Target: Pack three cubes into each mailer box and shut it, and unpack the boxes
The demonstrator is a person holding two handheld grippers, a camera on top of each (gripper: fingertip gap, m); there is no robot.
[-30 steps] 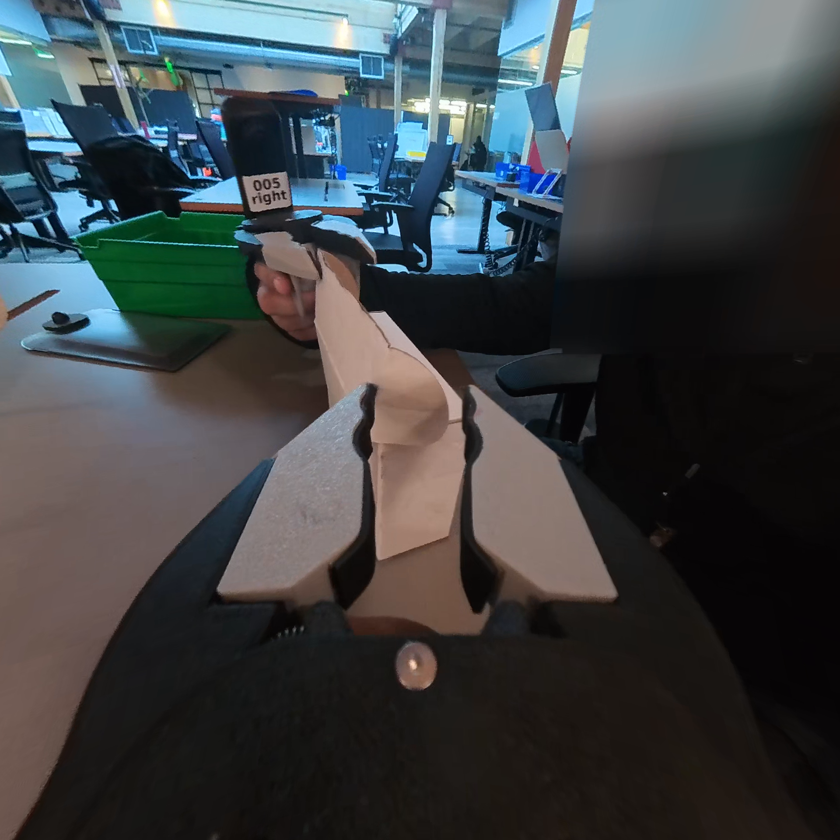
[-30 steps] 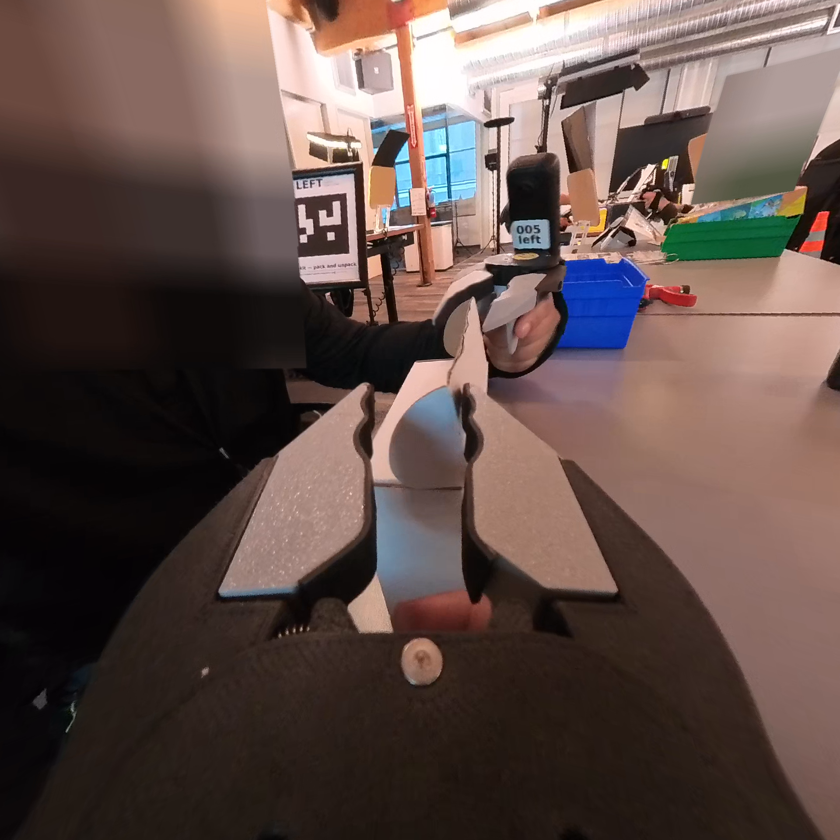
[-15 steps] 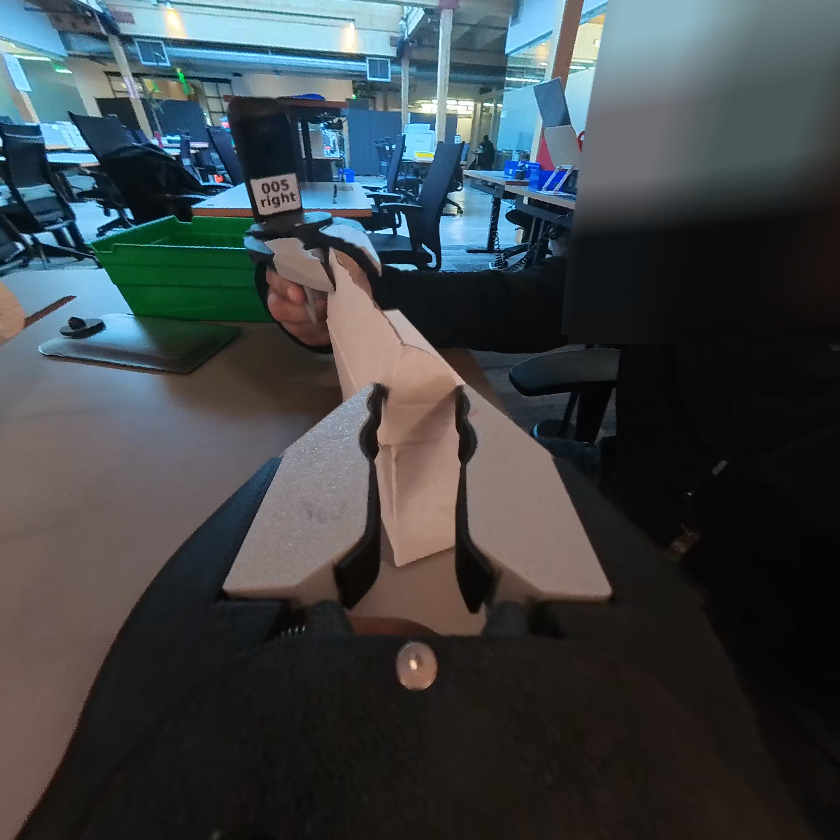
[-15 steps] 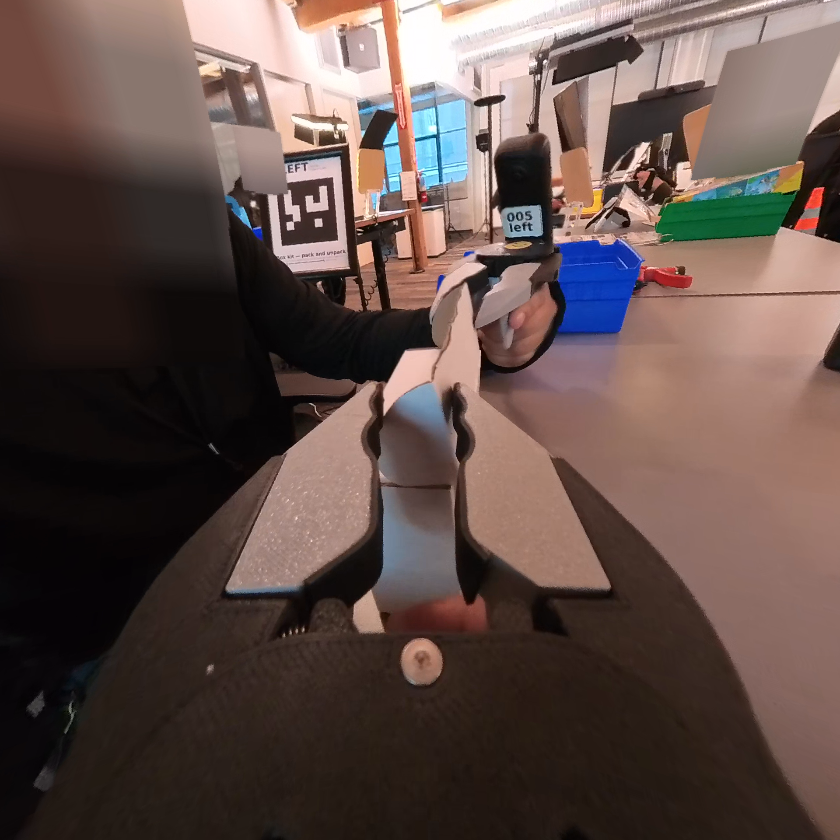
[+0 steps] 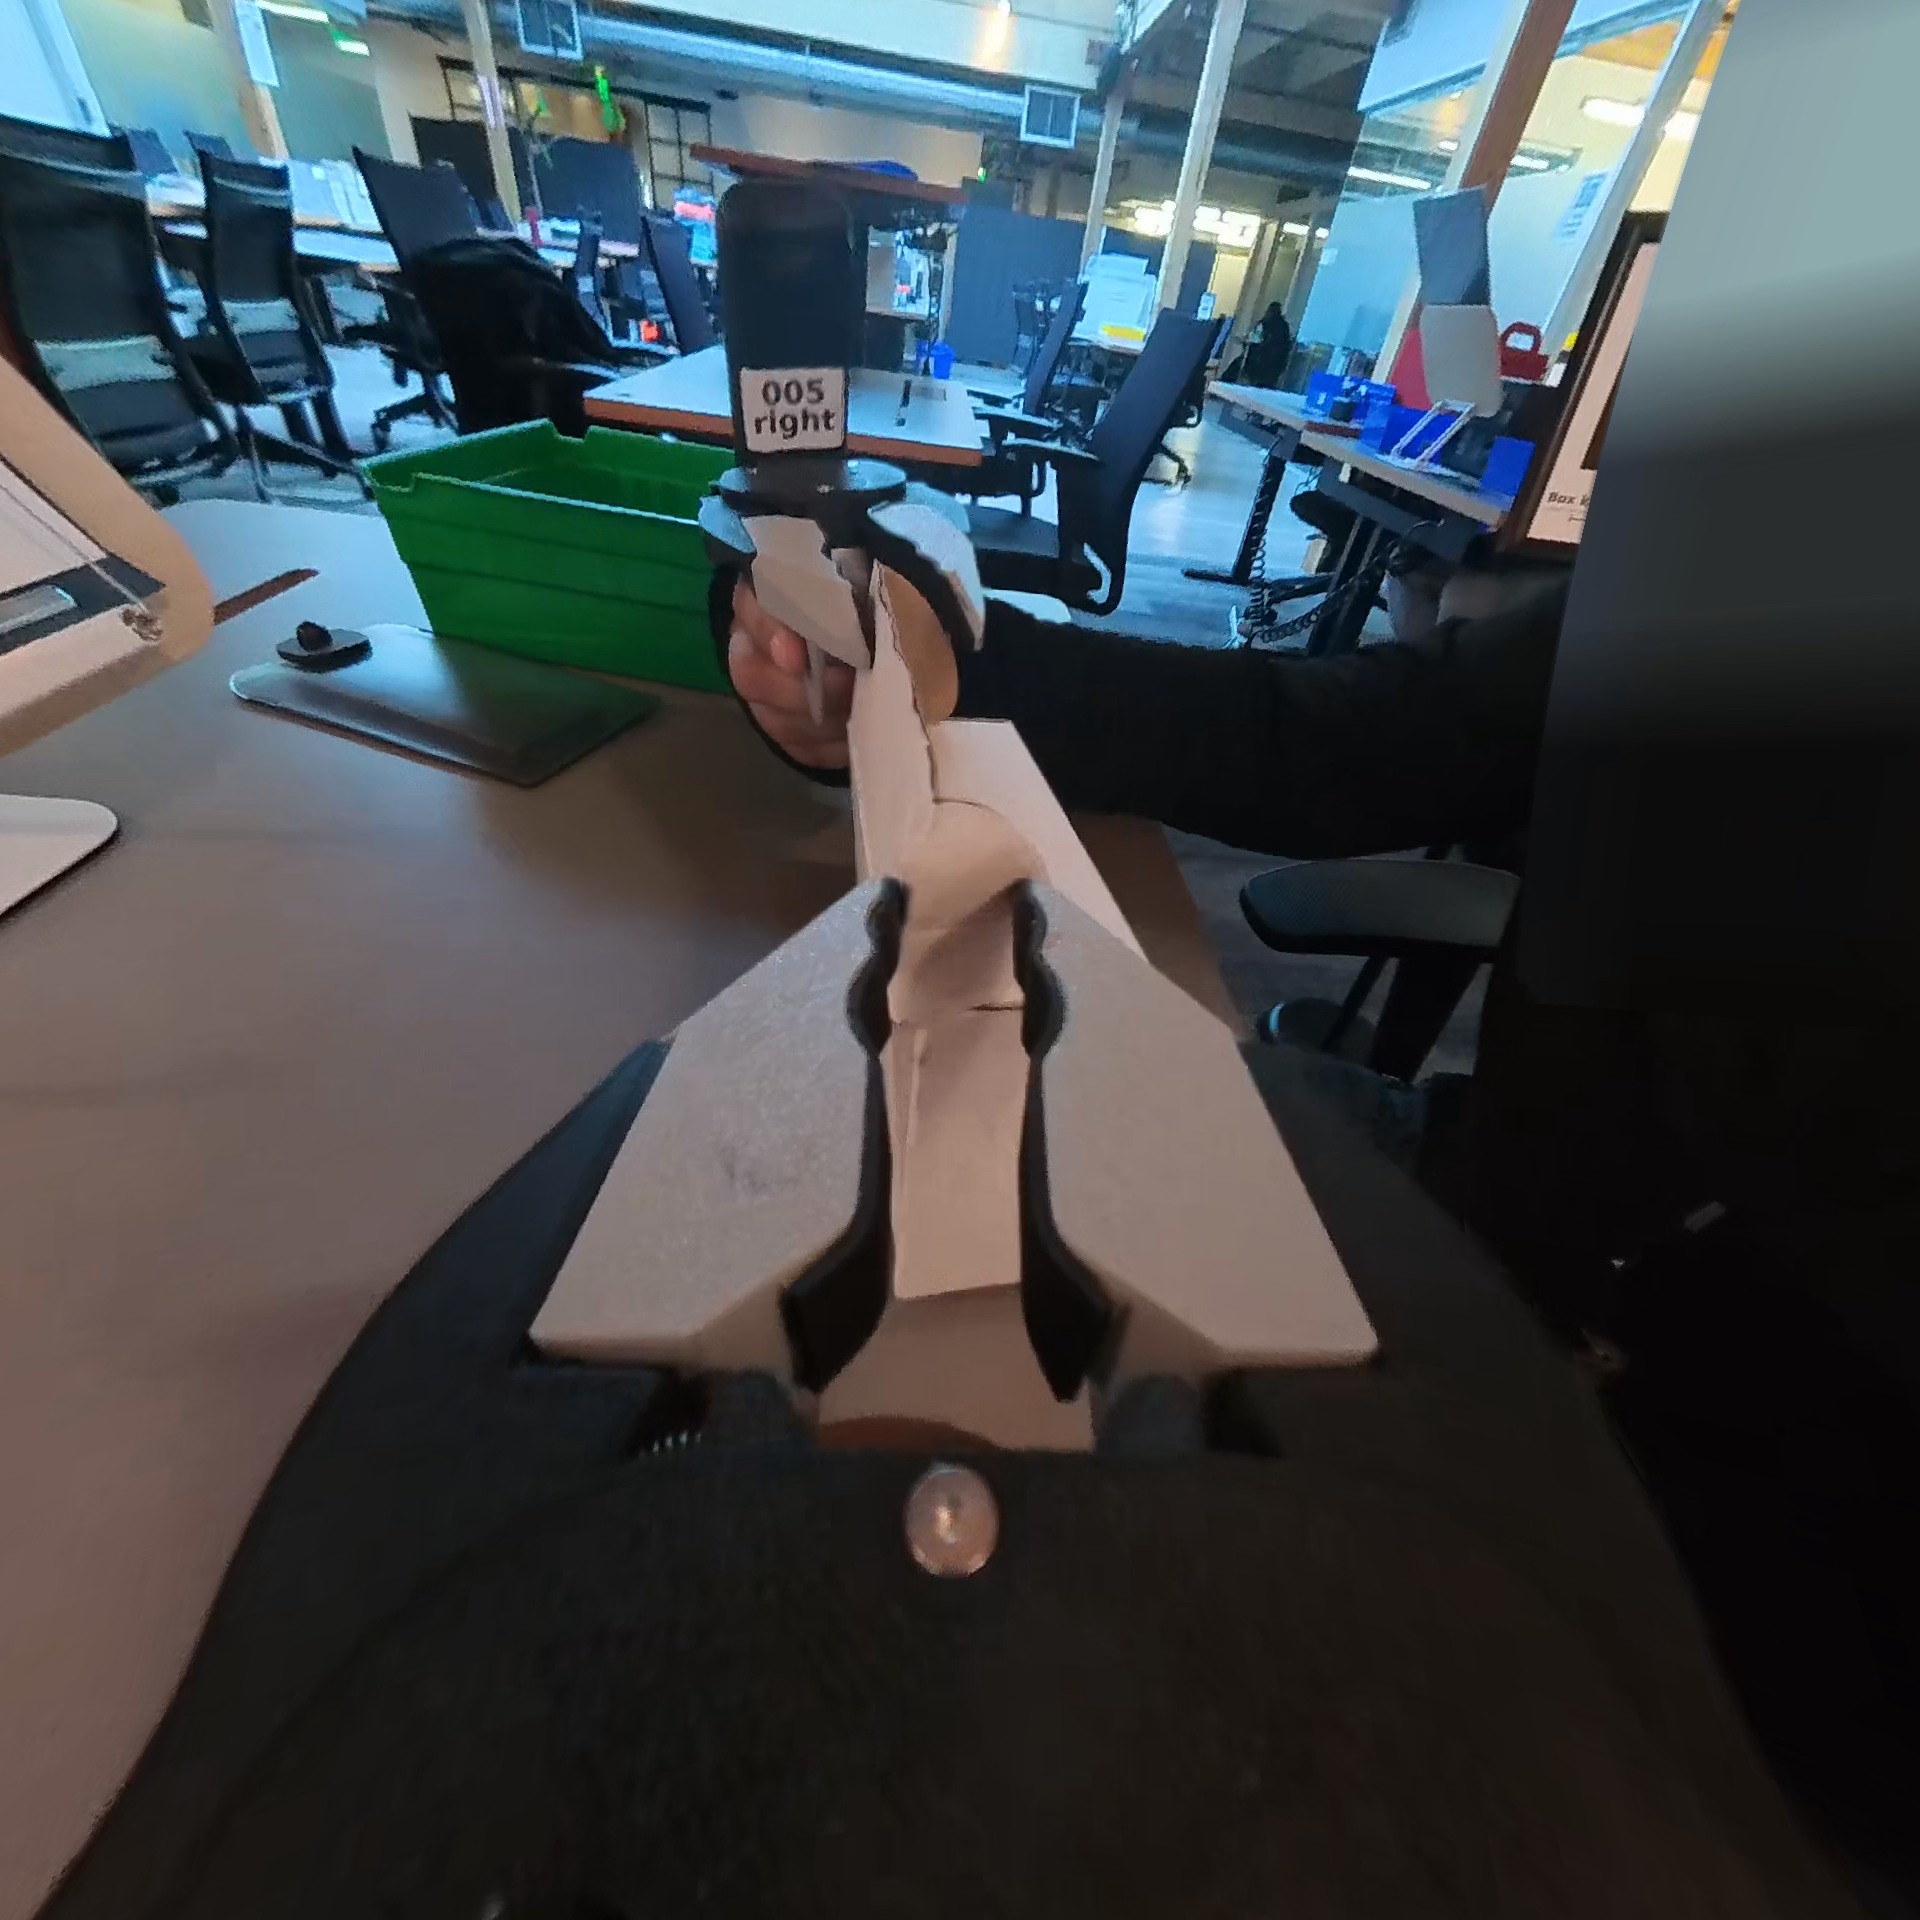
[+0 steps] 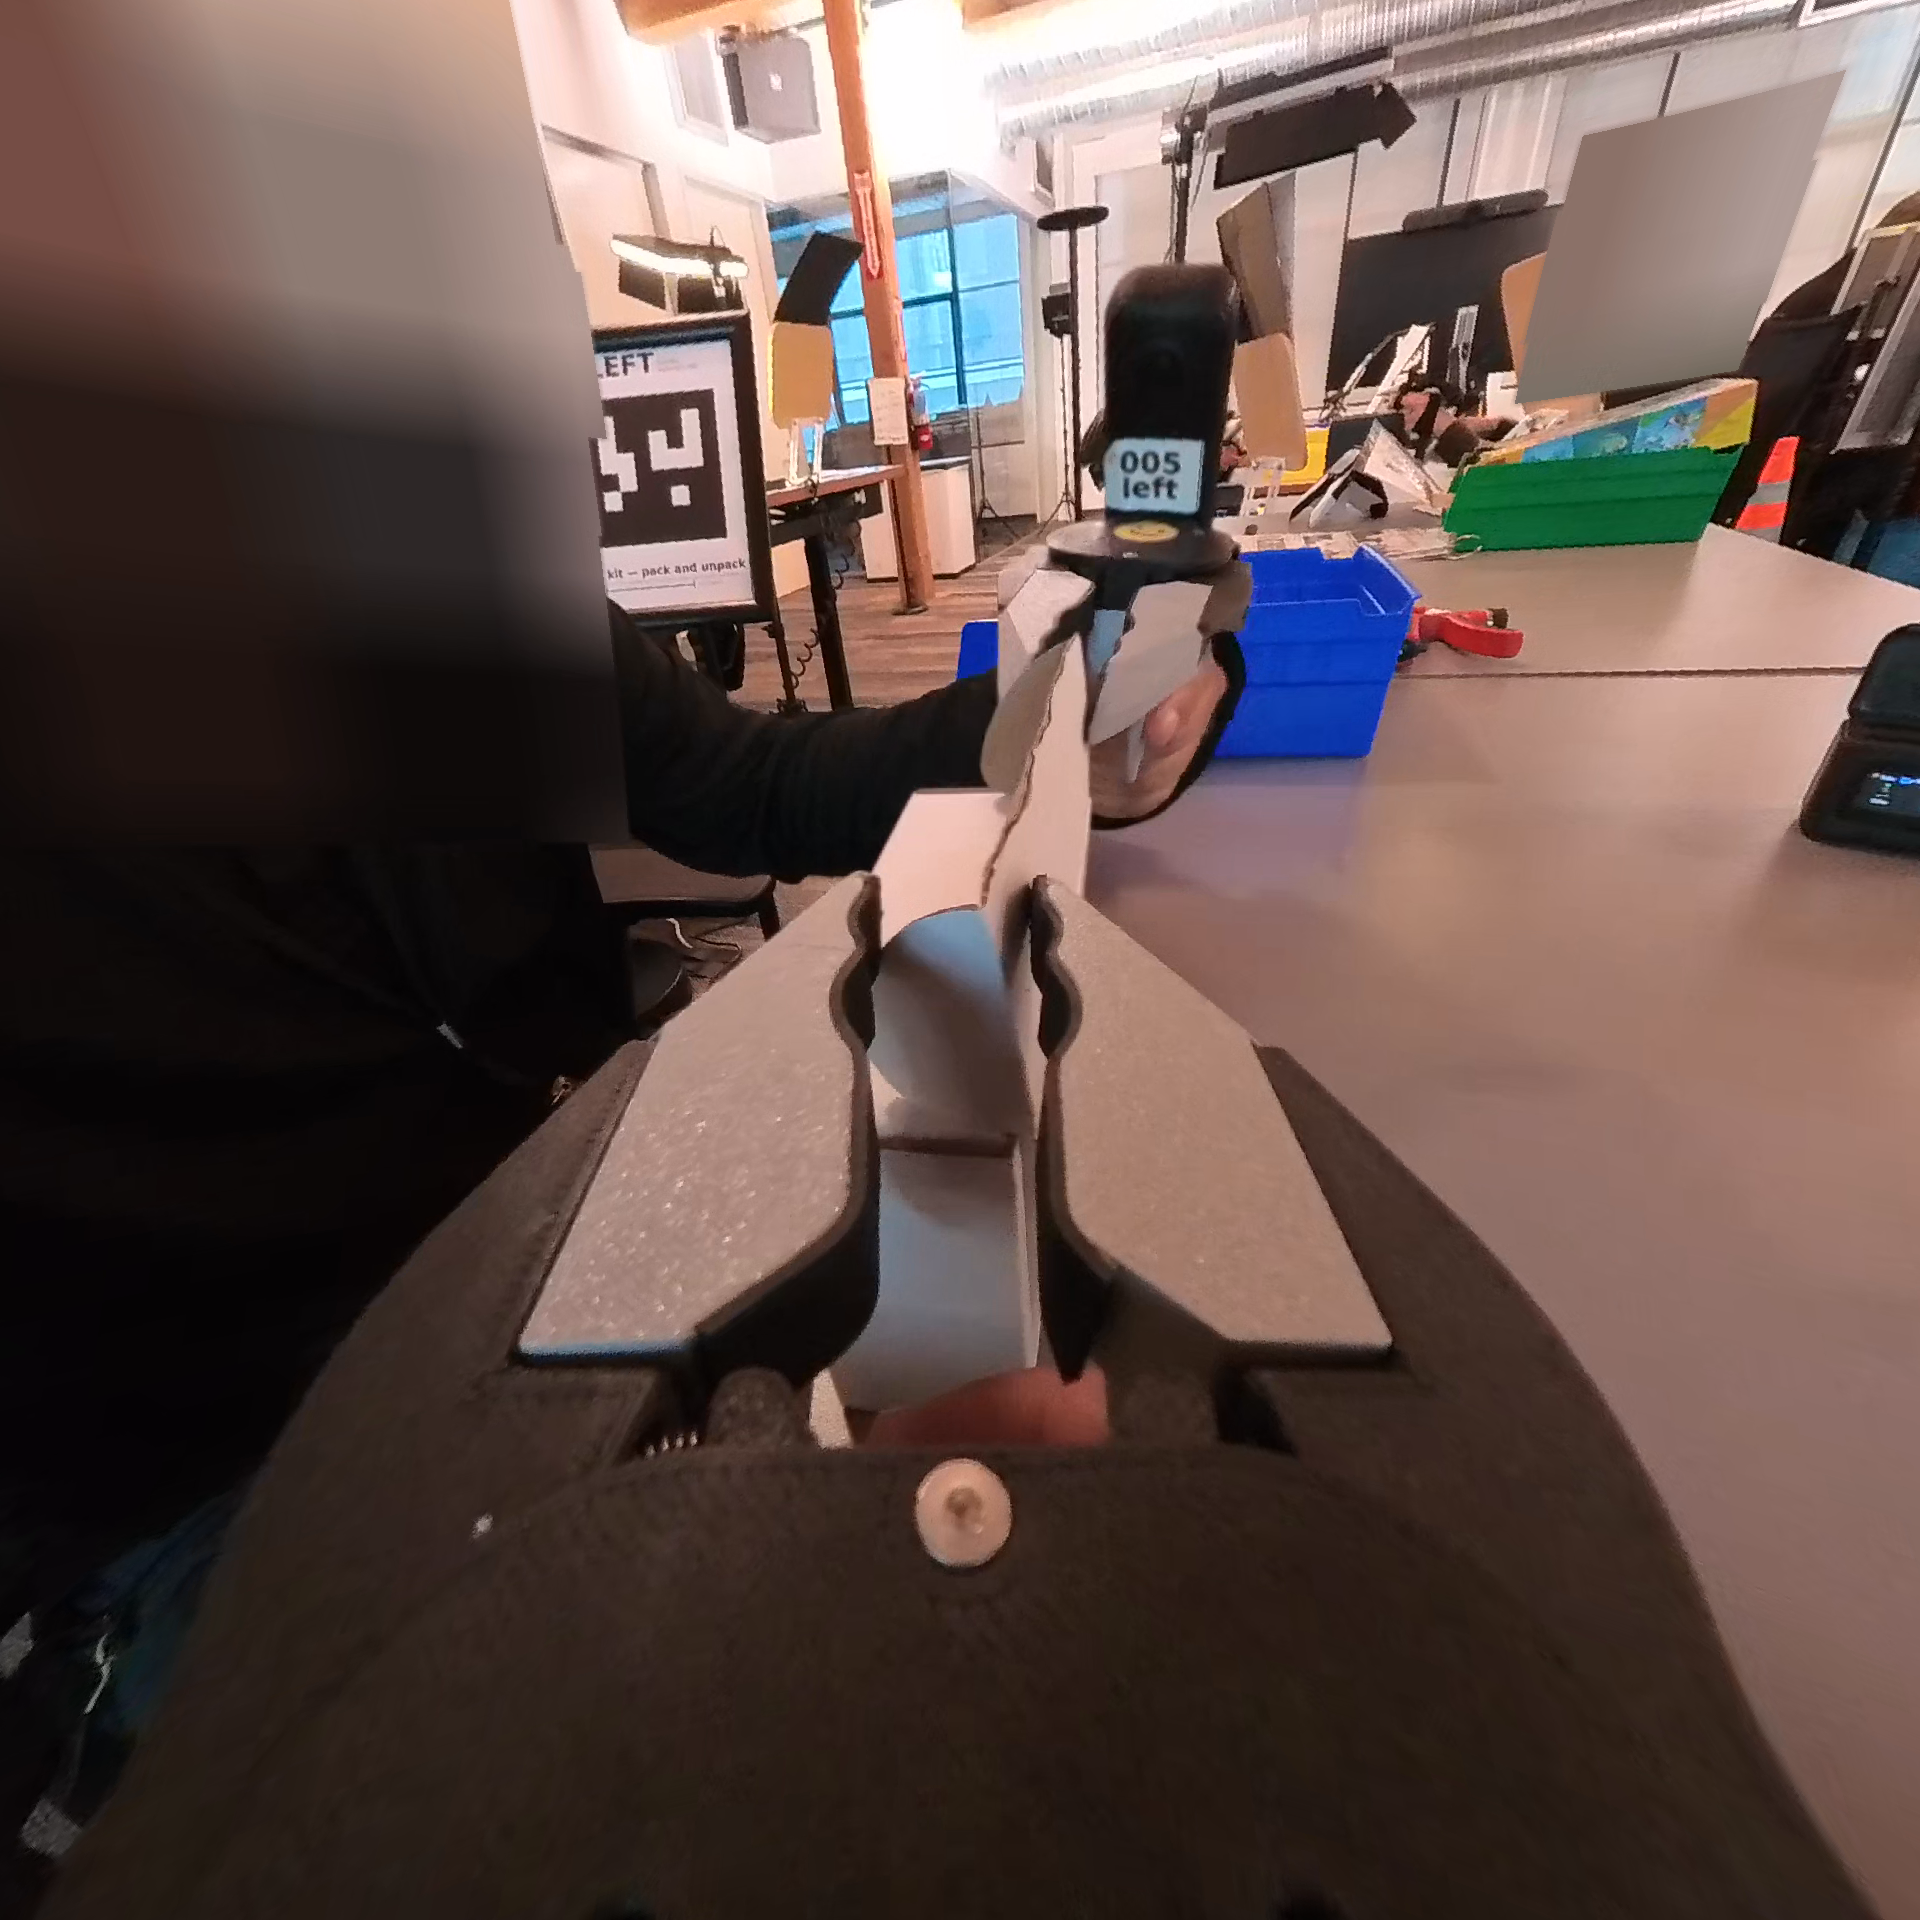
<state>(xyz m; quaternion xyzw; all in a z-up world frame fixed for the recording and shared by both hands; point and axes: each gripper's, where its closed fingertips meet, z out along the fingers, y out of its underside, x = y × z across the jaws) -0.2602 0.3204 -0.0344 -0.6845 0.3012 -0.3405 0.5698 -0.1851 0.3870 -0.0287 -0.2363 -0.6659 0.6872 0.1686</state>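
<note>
**Evidently a box held taut between two grippers**

Together the two tools held one thing: a flat, white, folded-cardboard mailer box (image 5: 940, 1060), pinched at opposite ends and lifted clear of the table. In the left wrist view, the left gripper (image 5: 954, 914) was closed on the near flap, while the right gripper (image 5: 862, 592), at twelve o'clock, had its fingers clamped on the far end. A two-ended hold like this probably served to steady the floppy cardboard so its panels could be folded up or flattened; which of the two I could not tell, and no cubes were visible.

Left to right in that view: a pale stand (image 5: 62, 665) at nine o'clock, a dark flat mat (image 5: 447, 707), then a green plastic bin (image 5: 561, 551) at eleven o'clock, all on the smooth brown table (image 5: 312, 1039). Office chairs and desks filled the open room behind.

In the right wrist view a black-and-white marker board (image 6: 665, 468) stood at eleven o'clock, a blue plastic bin (image 6: 1320, 655) at one o'clock, and a small dark device (image 6: 1870, 758) at three o'clock.
</note>
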